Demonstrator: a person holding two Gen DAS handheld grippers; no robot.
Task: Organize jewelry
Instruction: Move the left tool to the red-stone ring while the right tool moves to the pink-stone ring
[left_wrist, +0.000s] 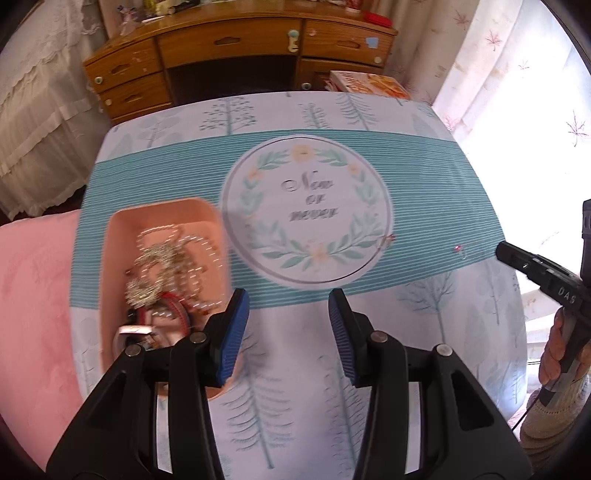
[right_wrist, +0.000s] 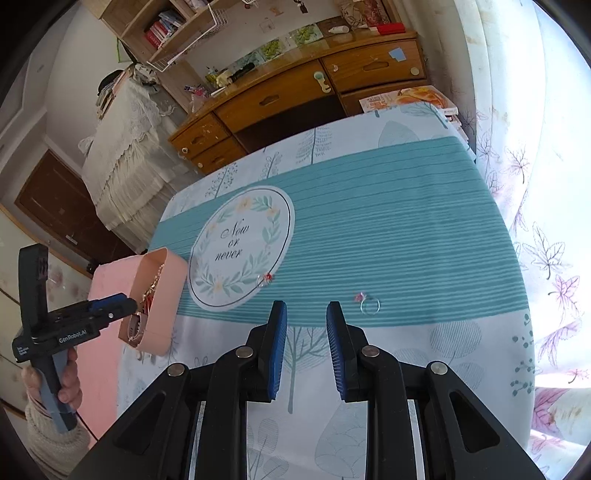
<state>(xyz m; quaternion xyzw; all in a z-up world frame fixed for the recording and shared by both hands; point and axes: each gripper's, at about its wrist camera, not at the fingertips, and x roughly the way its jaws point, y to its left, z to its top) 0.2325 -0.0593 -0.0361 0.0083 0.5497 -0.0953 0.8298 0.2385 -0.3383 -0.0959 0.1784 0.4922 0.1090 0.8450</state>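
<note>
Left gripper (left_wrist: 288, 325): mine, jaws parted with nothing between them, blue pads bare; it hangs over the near left part of the tablecloth, just right of the pink box.
Left gripper seen from the right wrist: tip (right_wrist: 122, 304) over the box's open top, a hand (right_wrist: 68, 384) on its handle.
Right gripper (right_wrist: 306, 339): jaws set narrow with a clear gap, nothing held, above the near edge of the tablecloth.
Pink box (left_wrist: 122, 236): open, on the left edge of the tablecloth, its left side next to the pink bedding (left_wrist: 33, 295).
Box contents: a blurred tangle of pearl strands and gold chain (left_wrist: 170, 258), with something red (left_wrist: 173, 302) toward the near end.
Ring with red ornament (right_wrist: 265, 279): lies on the lower right rim of the round printed medallion (right_wrist: 240, 247), well clear of the box.
Ring with pink ornament (right_wrist: 368, 304): on the teal striped band, right of centre, just beyond my right fingertips and untouched.
Tablecloth (right_wrist: 406, 229): teal stripes across the middle, pale tree print at the near and far edges.
Beyond the far edge: a wooden desk (right_wrist: 295, 96) with drawers.
</note>
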